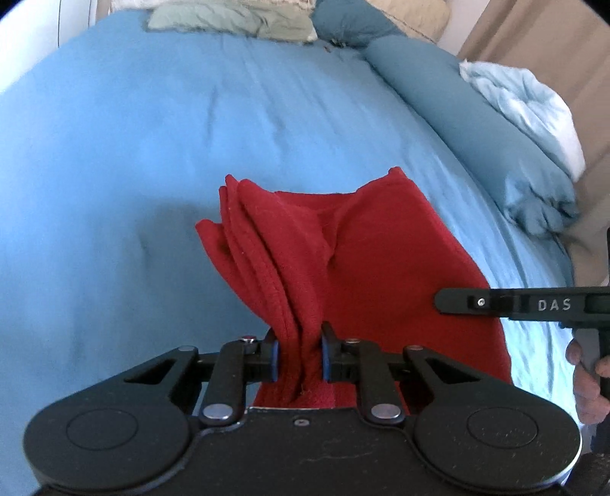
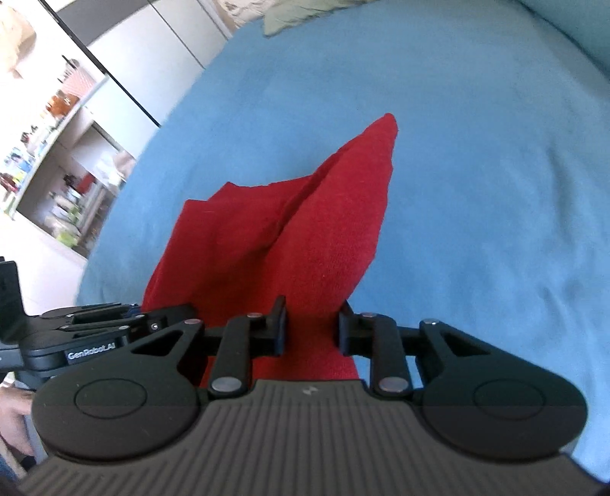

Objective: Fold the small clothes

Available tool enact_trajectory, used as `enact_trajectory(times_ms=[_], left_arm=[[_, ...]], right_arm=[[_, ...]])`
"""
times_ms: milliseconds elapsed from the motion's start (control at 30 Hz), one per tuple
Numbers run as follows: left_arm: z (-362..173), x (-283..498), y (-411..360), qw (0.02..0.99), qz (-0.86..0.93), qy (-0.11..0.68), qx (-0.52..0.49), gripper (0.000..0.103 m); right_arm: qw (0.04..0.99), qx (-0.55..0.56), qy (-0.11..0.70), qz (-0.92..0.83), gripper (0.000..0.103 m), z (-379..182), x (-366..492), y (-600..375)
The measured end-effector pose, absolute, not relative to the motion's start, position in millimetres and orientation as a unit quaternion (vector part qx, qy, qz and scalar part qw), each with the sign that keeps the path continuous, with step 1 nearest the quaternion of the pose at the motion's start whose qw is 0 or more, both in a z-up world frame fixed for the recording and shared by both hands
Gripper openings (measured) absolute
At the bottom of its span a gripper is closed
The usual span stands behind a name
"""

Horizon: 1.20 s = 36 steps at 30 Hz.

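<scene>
Now both of your tools grip the same piece. Your left hand-held gripper (image 1: 299, 356) has its blue-edged pads drawn in narrow on a bunched, layered edge of the red cloth (image 1: 381, 259); several hemmed plies stand up between the fingers. Your right hand-held gripper (image 2: 312, 330) clamps a flatter stretch of the same red cloth (image 2: 305, 236), jaws a little wider apart, fabric filling the gap.

Relation that matters: the cloth runs forward and away from both tools, held edge nearest you, free end trailing toward the bed (image 1: 152, 152) ahead. Judged from the drape, most of it hangs raised off the blue cover rather than lying flat. Its long axis runs roughly along each tool's pointing line, tapering to a peak at the far end in the right wrist view. The two tools sit side by side, close together, each seen at the other's frame edge; neither is plainly nearer the free end.

Count: one red cloth, two hand-held grippers, one bed. At the bed's far end lie a pale green bundle (image 1: 228, 19), a dark teal pillow (image 1: 457, 107) and a crumpled light-blue cover (image 1: 526, 103).

Next move likely calls for carrying the held edge forward over the far end.
</scene>
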<state>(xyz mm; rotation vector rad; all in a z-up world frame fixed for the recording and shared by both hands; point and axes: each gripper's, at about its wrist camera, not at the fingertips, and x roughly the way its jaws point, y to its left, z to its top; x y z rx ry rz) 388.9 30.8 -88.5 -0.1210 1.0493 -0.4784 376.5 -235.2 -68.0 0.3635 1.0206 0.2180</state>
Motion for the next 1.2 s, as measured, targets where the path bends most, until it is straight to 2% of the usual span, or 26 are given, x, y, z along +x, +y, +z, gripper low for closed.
enact_trajectory(times_ms=[233, 267, 300, 367, 433, 500, 533, 733, 1067, 1133, 1200], left_arm=[[-137.5, 346.2, -4.3, 0.844, -0.179, 0.505, -0.03, 0.024], [-139.6, 346.1, -4.3, 0.846, -0.173, 0.504, -0.034, 0.026], [-140.1, 345.8, -2.4, 0.848, -0.168, 0.502, -0.038, 0.032], [-137.7, 345.6, -5.2, 0.854, -0.152, 0.496, -0.033, 0.039], [-130.8, 342.7, -2.8, 0.865, -0.137, 0.482, -0.022, 0.046], [-120.7, 335.8, -4.5, 0.878, -0.127, 0.461, -0.01, 0.071], [-118.0, 332.8, -3.2, 0.883, -0.12, 0.454, -0.005, 0.075], [-131.3, 320.4, 1.6, 0.894, -0.089, 0.439, 0.021, 0.076], [-174.0, 304.3, 13.1, 0.921, -0.077, 0.382, 0.01, 0.079], [-170.9, 303.0, 14.0, 0.924, -0.076, 0.375, 0.007, 0.079], [-159.6, 298.3, 17.1, 0.926, -0.075, 0.371, 0.008, 0.072]], right_arm=[[0.845, 0.152, 0.51, 0.059, 0.044, -128.7, 322.9, -257.4], [0.847, 0.164, 0.502, 0.061, 0.045, -134.0, 320.3, -263.7], [0.848, 0.175, 0.496, 0.063, 0.048, -137.4, 319.7, -267.7], [0.848, 0.179, 0.494, 0.066, 0.055, -135.0, 316.8, -273.1], [0.854, 0.169, 0.487, 0.072, 0.077, -126.3, 315.4, -271.8], [0.866, 0.158, 0.468, 0.078, 0.093, -115.6, 310.0, -271.7], [0.872, 0.152, 0.458, 0.077, 0.097, -110.8, 305.5, -272.8], [0.901, 0.107, 0.418, 0.042, 0.097, -112.0, 285.7, -279.5], [0.921, 0.098, 0.375, 0.027, 0.097, -166.7, 269.4, -296.9], [0.927, 0.094, 0.361, 0.028, 0.097, -167.8, 265.8, -297.1], [0.932, 0.098, 0.347, 0.028, 0.095, -157.1, 259.6, -296.2]])
